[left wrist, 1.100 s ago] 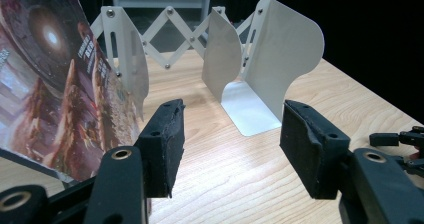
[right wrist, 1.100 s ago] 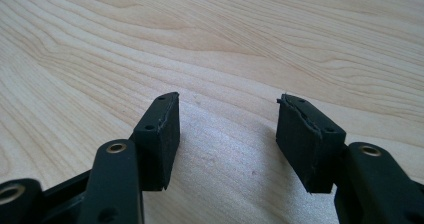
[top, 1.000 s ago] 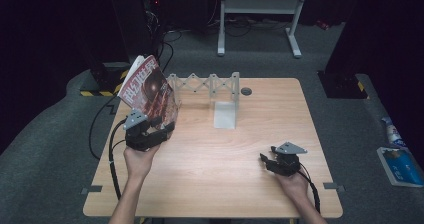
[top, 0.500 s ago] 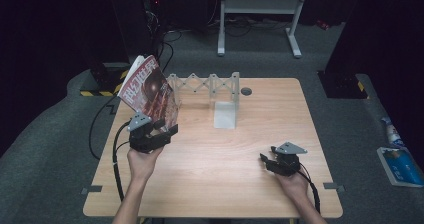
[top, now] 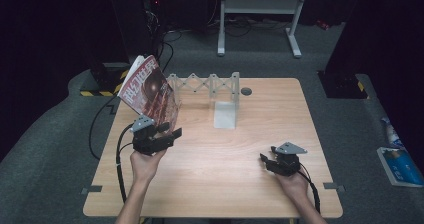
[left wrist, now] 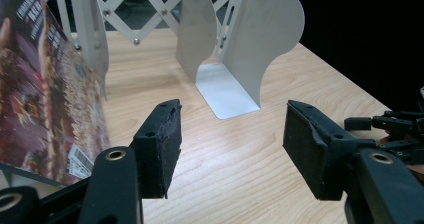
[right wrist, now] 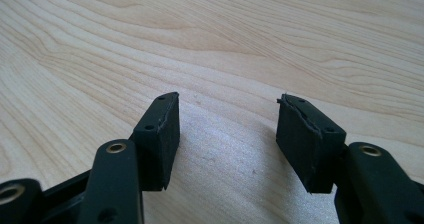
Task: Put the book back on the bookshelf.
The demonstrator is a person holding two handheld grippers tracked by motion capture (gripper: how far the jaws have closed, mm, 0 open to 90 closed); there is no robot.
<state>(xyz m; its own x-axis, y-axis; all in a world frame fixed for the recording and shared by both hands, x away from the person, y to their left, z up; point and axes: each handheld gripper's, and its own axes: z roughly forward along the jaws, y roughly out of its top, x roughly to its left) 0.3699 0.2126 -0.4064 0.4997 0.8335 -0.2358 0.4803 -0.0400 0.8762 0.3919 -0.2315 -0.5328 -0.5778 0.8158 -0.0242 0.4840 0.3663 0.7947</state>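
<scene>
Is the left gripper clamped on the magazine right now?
No, the left gripper has its jaws wide apart over bare table, and the magazine stands off to one side of them.

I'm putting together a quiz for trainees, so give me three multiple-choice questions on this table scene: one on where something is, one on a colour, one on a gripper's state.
1. Where does the magazine stand?
A) at the book rack's right end
B) at the book rack's left end
C) behind the book rack

2. What colour is the book rack?
A) white
B) red
C) blue

3. How is the left gripper?
A) shut on the magazine
B) shut on the book rack
C) open, empty

Answers:
1 B: in the high view it leans there.
2 A: its plates are white.
3 C: its jaws stand apart over bare wood.
</scene>
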